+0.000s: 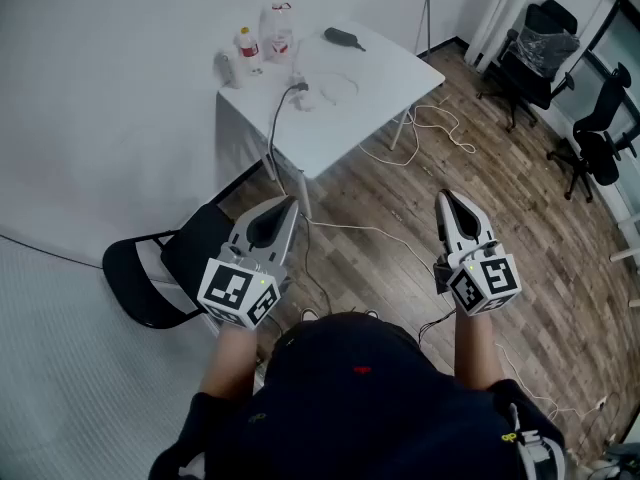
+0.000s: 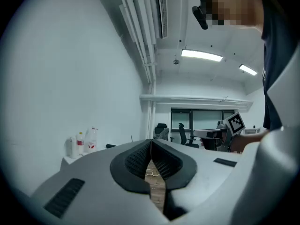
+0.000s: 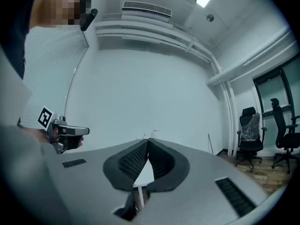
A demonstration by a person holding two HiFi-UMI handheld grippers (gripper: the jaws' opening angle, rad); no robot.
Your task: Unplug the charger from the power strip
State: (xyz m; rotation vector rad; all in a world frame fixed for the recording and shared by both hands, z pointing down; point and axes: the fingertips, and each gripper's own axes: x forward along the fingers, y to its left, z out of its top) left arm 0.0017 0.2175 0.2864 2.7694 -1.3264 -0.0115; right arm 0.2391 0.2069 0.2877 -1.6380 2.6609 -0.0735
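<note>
A white table [image 1: 372,103] stands across the wooden floor, well ahead of me. On it lies a white power strip [image 1: 305,99] with a dark charger plug [image 1: 299,88] in it; the plug's black cable [image 1: 272,138] hangs off the table's front edge. Both grippers are held level in front of the person, far short of the table. The left gripper [image 1: 291,202] is shut with nothing in it, its pads meeting in the left gripper view [image 2: 151,142]. The right gripper [image 1: 445,196] is also shut and empty [image 3: 148,140].
Bottles [image 1: 262,43], a black object [image 1: 345,38] and a coiled white cord [image 1: 338,86] share the table. White cables [image 1: 432,128] trail over the floor. A black chair [image 1: 165,268] stands near left, and office chairs [image 1: 540,48] stand at the far right.
</note>
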